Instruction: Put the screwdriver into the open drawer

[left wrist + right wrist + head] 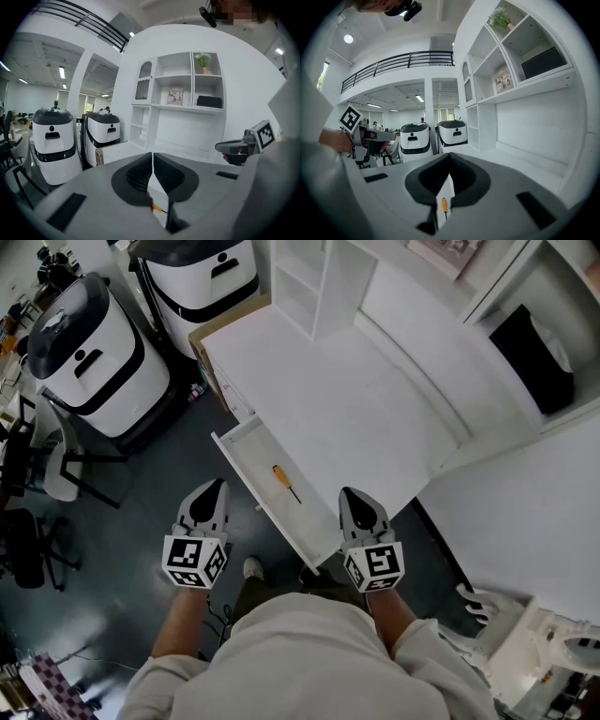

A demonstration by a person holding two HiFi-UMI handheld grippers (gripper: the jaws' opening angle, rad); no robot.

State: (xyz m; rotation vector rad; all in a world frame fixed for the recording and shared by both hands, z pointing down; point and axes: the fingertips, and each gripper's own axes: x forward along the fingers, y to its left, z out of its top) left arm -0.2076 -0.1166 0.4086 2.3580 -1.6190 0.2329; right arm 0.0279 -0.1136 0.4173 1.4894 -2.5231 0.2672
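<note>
Head view: screwdriver (286, 483) lies inside the open drawer (251, 448), mid-length, clear of both grippers. Left gripper (214, 487) sits left of the drawer, right gripper (352, 493) right of it by the desk (328, 399) edge. Both jaws closed, empty.

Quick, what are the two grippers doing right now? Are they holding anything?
Left gripper: closed, holding nothing.
Right gripper: closed, holding nothing.
</note>
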